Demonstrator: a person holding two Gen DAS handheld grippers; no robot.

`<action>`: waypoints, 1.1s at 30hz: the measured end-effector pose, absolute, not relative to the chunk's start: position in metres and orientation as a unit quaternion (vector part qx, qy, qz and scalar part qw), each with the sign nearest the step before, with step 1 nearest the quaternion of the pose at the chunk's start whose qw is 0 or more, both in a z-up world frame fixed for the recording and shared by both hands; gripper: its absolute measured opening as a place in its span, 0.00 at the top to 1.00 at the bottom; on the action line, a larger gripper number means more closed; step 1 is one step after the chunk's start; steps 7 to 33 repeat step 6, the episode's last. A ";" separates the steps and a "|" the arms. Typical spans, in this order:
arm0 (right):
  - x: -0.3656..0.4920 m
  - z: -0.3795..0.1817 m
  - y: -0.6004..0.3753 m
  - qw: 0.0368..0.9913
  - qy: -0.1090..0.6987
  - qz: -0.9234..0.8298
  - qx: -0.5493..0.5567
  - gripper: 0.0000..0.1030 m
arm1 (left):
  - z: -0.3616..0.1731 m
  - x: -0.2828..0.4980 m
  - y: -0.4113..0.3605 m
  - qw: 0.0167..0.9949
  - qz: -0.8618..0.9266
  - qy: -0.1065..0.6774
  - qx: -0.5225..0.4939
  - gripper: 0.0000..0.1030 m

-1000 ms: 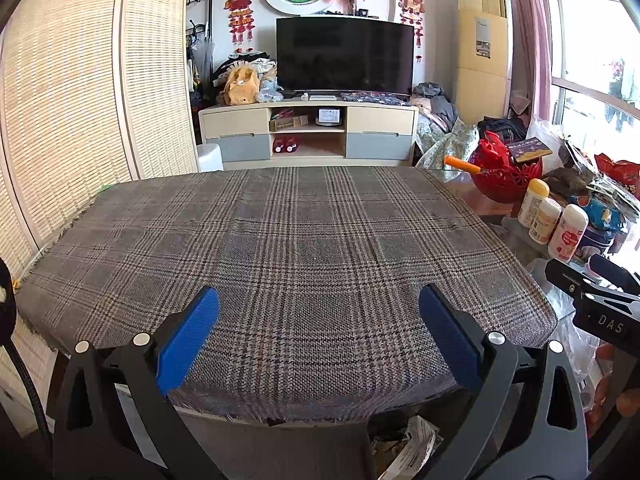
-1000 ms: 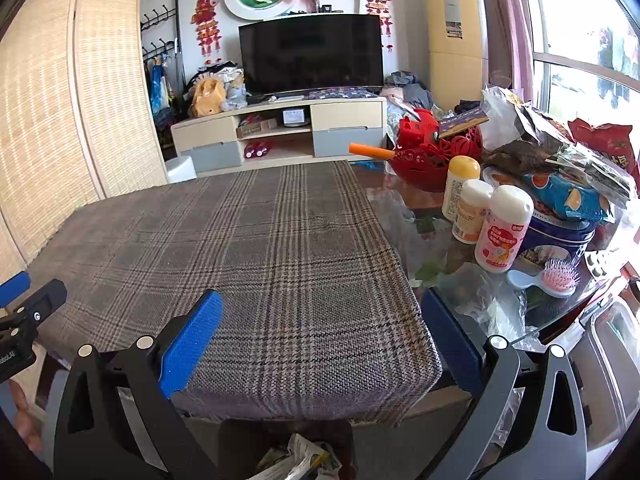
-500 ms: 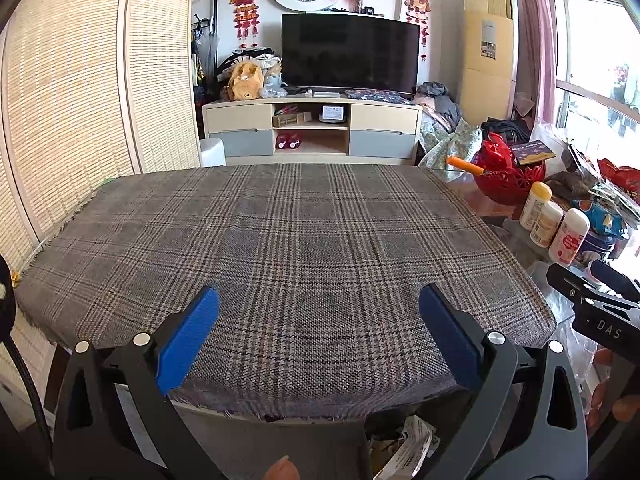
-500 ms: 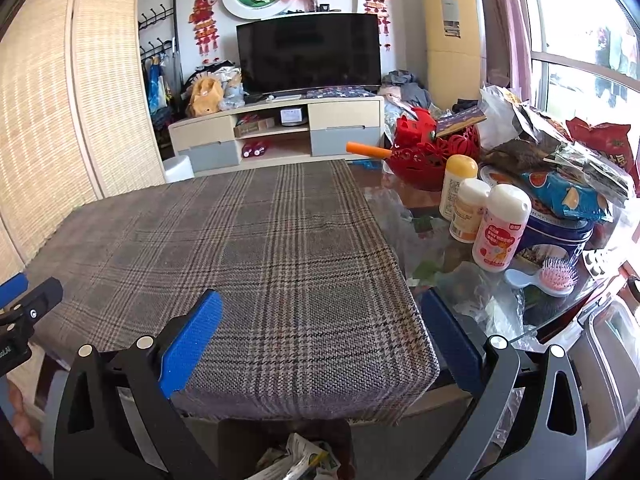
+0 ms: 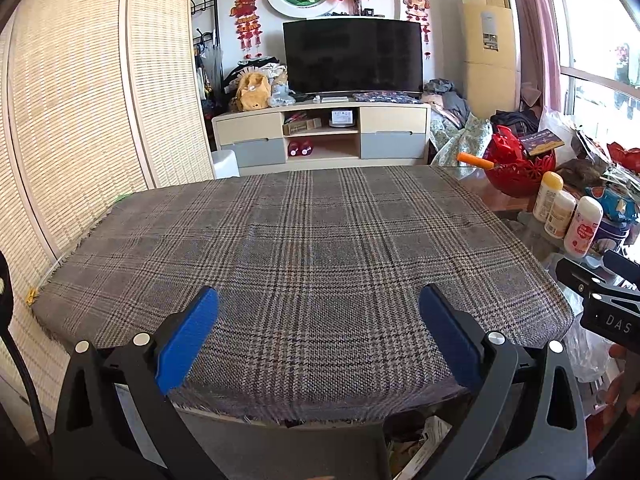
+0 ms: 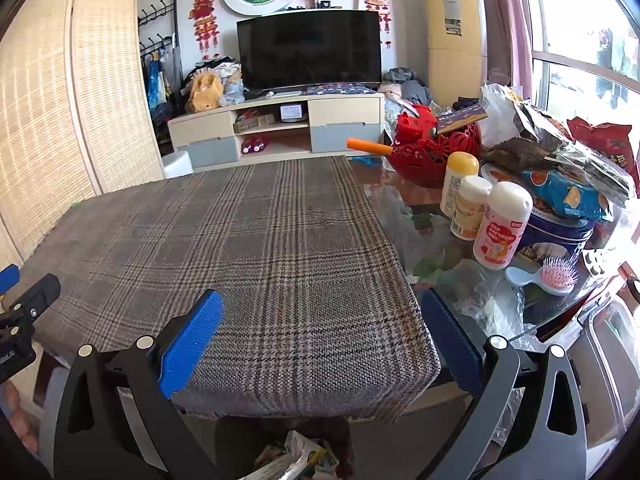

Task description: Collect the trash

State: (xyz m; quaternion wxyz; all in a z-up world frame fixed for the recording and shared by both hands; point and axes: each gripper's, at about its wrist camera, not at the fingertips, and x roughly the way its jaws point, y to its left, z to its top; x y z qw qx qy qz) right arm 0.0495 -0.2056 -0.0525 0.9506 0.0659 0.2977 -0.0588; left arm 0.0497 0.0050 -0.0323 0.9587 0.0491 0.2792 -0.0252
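My left gripper (image 5: 318, 336) hovers open over the near edge of a grey plaid tablecloth (image 5: 304, 248), nothing between its blue pads. My right gripper (image 6: 320, 340) is open too, at the cloth's near right corner (image 6: 280, 264). Below the table edge sits a bin with crumpled paper and wrappers (image 6: 298, 458), seen partly in the left wrist view as paper trash (image 5: 416, 448). Crumpled clear plastic (image 6: 480, 292) lies on the glass table right of the cloth. The right gripper's side (image 5: 600, 300) shows at the left view's right edge, the left gripper's side (image 6: 20, 320) at the right view's left edge.
Right of the cloth stand three white bottles (image 6: 480, 212), a blue tin (image 6: 560, 232) with snack bags, a pink hairbrush (image 6: 556, 276) and a red basket (image 6: 432, 152). A TV cabinet (image 5: 320, 136) stands beyond the table; woven screens (image 5: 80, 120) line the left.
Both views have tilted slightly upward and drawn back a little, so the table sits lower in frame. Both grippers stay open and empty.
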 end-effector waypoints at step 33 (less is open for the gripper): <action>0.050 -0.054 -0.206 0.949 0.302 -0.060 0.067 0.03 | -0.038 0.053 0.005 0.955 -0.029 0.291 0.053 0.08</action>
